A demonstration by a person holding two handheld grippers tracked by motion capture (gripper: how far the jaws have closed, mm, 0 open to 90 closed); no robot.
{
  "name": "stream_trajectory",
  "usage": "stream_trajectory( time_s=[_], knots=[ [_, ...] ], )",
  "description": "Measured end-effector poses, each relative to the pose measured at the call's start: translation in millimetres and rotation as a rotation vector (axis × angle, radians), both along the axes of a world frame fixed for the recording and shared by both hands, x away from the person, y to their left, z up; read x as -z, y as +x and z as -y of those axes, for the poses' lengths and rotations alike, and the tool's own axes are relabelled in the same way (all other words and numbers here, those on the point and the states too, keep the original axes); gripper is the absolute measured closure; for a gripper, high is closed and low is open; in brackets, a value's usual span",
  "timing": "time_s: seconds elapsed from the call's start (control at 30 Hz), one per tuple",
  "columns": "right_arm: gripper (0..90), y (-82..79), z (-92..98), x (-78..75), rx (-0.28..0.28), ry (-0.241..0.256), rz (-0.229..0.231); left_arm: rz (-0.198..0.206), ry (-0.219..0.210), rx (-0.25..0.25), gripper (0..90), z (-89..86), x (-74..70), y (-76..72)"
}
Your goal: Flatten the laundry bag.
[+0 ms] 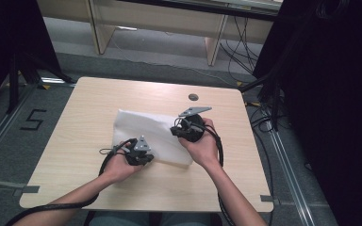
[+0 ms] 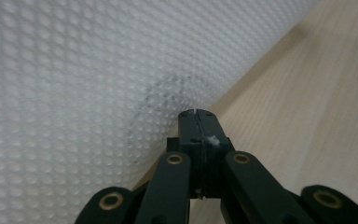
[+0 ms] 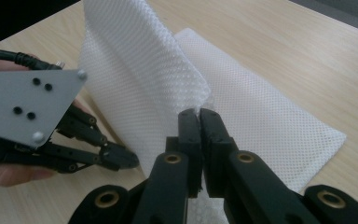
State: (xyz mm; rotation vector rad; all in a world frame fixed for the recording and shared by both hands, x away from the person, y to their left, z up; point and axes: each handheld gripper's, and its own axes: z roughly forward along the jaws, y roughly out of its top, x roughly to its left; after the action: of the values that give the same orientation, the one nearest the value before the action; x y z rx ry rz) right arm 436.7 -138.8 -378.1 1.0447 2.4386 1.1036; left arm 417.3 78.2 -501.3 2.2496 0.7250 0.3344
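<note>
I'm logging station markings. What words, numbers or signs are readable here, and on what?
"5": black mark on the grey floor left of the table.
Nothing readable on the white cloth, the table, the left gripper or the right gripper.

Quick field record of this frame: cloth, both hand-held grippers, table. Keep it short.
surface: light wooden table
item: white mesh cloth, dotted weave, partly lifted off the table
left hand-held gripper: jaws shut on the cloth's near edge
right hand-held gripper: jaws shut on a raised fold of the cloth
cloth state: one part flat on the table, one part pulled up between the grippers
other: small dark round spot near the table's far edge
</note>
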Motion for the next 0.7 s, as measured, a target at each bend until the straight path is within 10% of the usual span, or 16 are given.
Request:
stream_trajectory(
  time_s=[0.7],
  knots=[
    [88.7, -10.1, -3.7, 6.4, -0.046, -0.029, -0.026, -0.039, -0.013, -0.045, 88.8, -40.9, -8.3, -0.4]
  ],
)
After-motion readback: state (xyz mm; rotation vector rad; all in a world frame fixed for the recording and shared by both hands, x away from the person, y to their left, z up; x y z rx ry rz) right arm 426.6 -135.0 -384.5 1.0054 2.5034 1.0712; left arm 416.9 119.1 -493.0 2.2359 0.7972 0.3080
